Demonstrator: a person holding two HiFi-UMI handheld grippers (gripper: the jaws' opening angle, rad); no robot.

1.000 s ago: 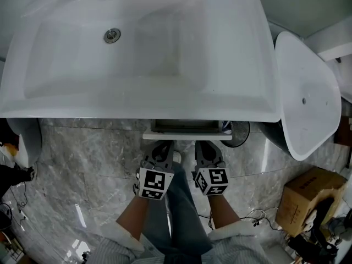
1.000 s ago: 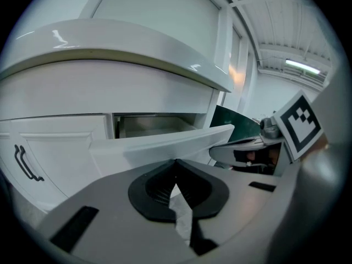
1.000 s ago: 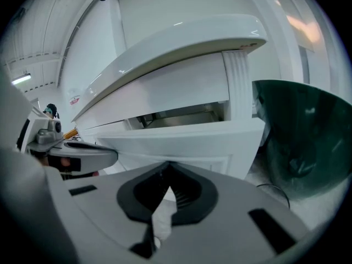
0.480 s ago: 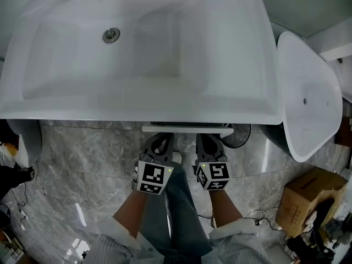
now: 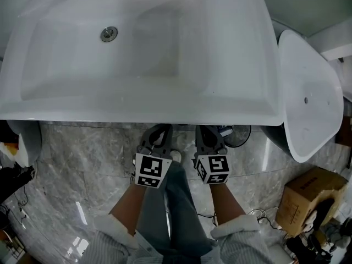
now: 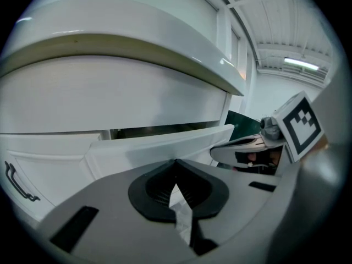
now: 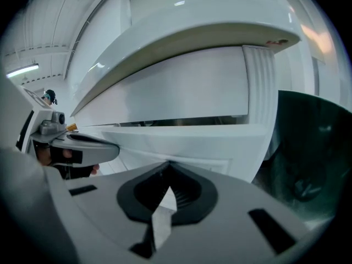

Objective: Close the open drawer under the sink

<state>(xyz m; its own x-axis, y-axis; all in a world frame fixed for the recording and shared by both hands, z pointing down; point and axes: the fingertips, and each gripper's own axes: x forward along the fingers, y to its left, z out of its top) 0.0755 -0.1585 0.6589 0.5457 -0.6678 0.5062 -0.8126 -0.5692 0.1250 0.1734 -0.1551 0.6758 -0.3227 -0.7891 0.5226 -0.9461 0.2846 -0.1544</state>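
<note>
There is one sink (image 5: 137,110) with one drain (image 5: 108,34), and one drawer (image 6: 159,144) under it. Two tongs show, the left tongs (image 5: 158,130) and the right tongs (image 5: 204,131), each with one marker cube, so two cubes: left cube (image 5: 150,170), right cube (image 5: 212,169). There are two sleeves, the left sleeve (image 5: 118,230) and the right sleeve (image 5: 234,227). Beside the sink are one white basin (image 5: 305,92) and one box (image 5: 308,194).

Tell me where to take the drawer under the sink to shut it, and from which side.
Don't clamp it: the drawer front is a wide flat panel with no visible handle, and only a dark slit shows above it. Probably best to come straight from the front and press its face with left gripper and right gripper side by side, jaws together.
</note>
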